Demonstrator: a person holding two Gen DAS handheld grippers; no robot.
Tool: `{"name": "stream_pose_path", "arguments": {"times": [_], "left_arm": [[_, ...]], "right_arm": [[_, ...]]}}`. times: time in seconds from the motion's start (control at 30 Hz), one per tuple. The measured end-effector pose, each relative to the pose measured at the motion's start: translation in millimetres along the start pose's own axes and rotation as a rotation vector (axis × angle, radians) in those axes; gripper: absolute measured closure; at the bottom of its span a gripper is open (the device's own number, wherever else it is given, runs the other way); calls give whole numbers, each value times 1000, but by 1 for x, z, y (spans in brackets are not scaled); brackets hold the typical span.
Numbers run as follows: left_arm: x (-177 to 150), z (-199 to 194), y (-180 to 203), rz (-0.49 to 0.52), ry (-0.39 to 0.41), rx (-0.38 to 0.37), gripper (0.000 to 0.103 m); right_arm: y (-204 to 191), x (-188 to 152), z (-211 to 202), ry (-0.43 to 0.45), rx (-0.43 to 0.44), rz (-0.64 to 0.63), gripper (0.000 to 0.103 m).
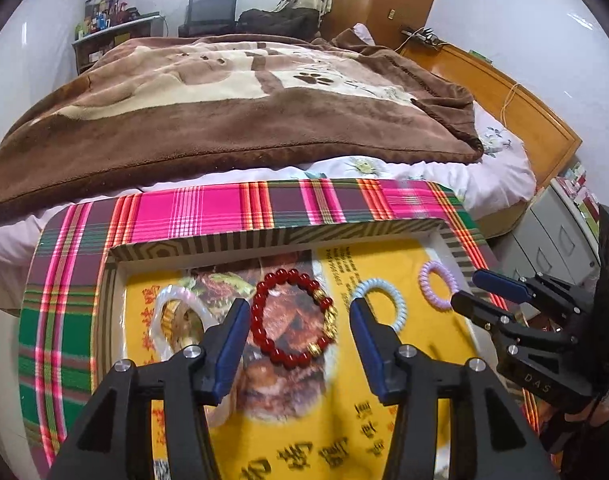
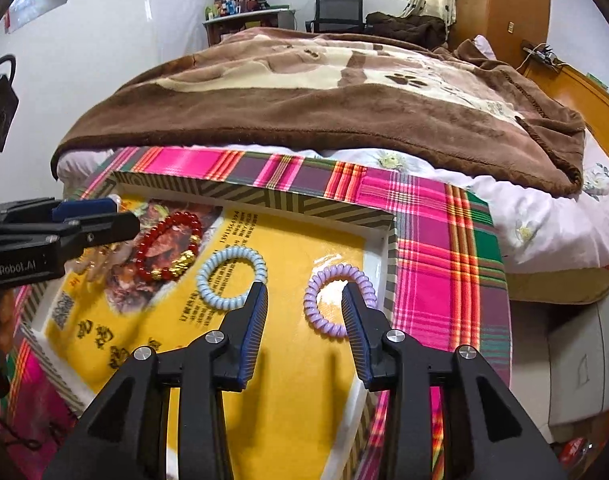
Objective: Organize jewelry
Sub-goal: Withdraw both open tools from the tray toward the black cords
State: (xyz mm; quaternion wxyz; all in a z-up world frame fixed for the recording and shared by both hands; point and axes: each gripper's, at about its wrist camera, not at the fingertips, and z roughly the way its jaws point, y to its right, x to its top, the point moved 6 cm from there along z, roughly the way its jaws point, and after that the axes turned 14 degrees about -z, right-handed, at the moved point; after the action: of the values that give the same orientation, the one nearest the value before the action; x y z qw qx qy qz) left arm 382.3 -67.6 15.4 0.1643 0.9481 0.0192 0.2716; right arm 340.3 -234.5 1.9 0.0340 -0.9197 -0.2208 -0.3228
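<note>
Two hand-held grippers hang over an open plaid box (image 1: 232, 208) that rests at the near edge of a bed with a brown blanket (image 1: 224, 120). The left hand-held gripper (image 1: 300, 312) has its blue-padded jaws partly open, with nothing clamped; the red bead bracelet (image 1: 292, 314), strung with a few gold beads, lies flat on the box's yellow printed lining between the fingertips, and the pads do not press on it. The right hand-held gripper (image 2: 304, 296) is likewise partly open and holds nothing; the purple coil hair tie (image 2: 339, 299) lies on the lining by its right finger, which overlaps the ring's right side in the right wrist view, though whether they touch is not clear. Between those two pieces sits a pale blue coil hair tie (image 2: 231, 277), just left of the right hand-held gripper's left finger. At the far left of the box, a clear translucent bangle (image 1: 176, 316) lies beside the red bracelet, partly hidden behind the left finger.
</note>
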Motion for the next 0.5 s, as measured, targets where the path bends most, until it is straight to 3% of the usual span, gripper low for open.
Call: {"name": "stream_pose_path", "arguments": {"times": [0.37, 0.5], "left_arm": [[-32, -56, 2, 22, 65, 40, 51], [-50, -78, 1, 15, 95, 39, 43]], "right_arm": [[-10, -5, -52, 71, 6, 57, 64], [-17, -17, -70, 89, 15, 82, 64]]}}
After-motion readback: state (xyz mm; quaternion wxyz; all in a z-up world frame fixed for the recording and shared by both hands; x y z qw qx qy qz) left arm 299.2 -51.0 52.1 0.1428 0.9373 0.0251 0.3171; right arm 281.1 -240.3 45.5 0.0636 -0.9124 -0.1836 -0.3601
